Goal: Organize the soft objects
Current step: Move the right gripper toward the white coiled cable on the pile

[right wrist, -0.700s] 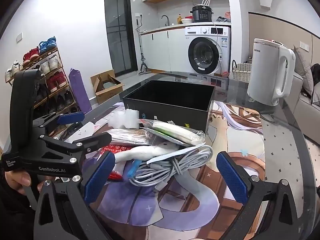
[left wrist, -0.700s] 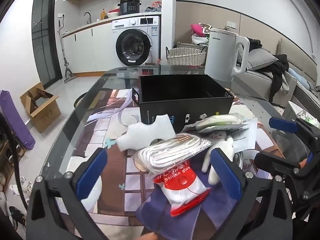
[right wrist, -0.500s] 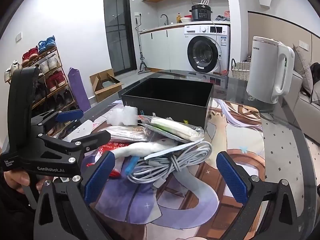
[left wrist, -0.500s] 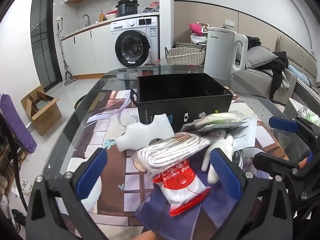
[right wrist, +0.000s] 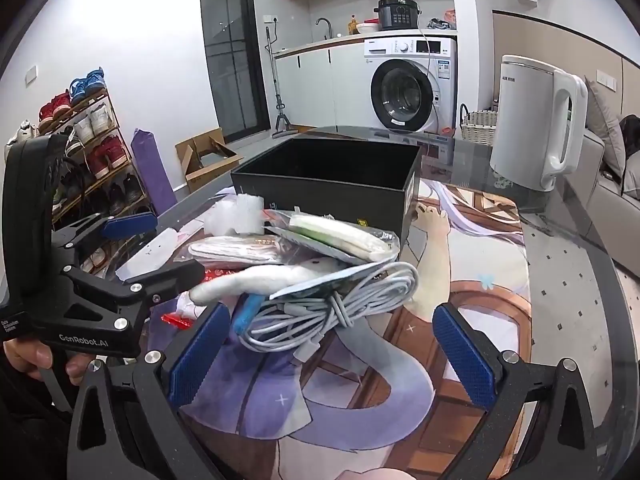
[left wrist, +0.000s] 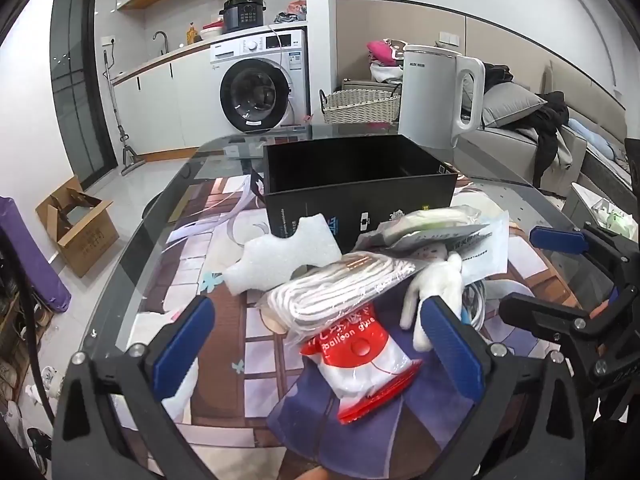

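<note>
While both grippers gape, black box [left wrist: 360,184] sits behind clutter.

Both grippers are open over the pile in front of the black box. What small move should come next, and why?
Probably lower the left gripper onto the bagged white rope and close. Its fingers already straddle that bag, which lies on top of the red balloon glue packet, and the black box behind looks empty. The right gripper stands open over the grey cable.

Black angular frames with silver screws are seen on both grippers. Fingers [left wrist: 448,344] are padded in ribbed blue. "GenRobot.AI" is printed in white.
</note>
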Available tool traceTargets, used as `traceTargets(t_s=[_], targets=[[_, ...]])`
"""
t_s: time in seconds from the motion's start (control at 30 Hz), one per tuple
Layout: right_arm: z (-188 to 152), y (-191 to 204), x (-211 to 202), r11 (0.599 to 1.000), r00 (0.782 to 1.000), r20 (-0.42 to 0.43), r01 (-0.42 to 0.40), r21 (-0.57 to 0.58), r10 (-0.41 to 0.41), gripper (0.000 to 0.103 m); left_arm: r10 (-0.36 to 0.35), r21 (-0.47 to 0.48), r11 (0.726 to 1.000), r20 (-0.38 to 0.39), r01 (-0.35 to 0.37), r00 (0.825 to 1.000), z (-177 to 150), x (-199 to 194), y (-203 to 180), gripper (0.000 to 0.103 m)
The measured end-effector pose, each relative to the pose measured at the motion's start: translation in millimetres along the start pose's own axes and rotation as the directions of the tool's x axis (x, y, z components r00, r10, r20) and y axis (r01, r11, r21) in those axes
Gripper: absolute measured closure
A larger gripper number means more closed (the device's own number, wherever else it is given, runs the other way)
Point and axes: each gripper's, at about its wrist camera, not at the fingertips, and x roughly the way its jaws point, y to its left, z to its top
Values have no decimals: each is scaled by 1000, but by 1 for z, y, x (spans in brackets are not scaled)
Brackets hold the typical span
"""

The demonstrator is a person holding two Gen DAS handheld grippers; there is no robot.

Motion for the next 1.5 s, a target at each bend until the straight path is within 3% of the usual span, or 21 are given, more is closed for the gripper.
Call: traceTargets(t_s=[1.0, 1.5], targets=[[-12, -17, 29, 999, 996, -89, 8, 47, -4, 0, -36, -40, 999, -59, 33, 998, -2, 13, 11, 0], [-14, -23, 31, 997, 995, -103, -2, 76, 10, 0, -51, -17, 999, -99, 50, 994, -5, 20, 4, 0]])
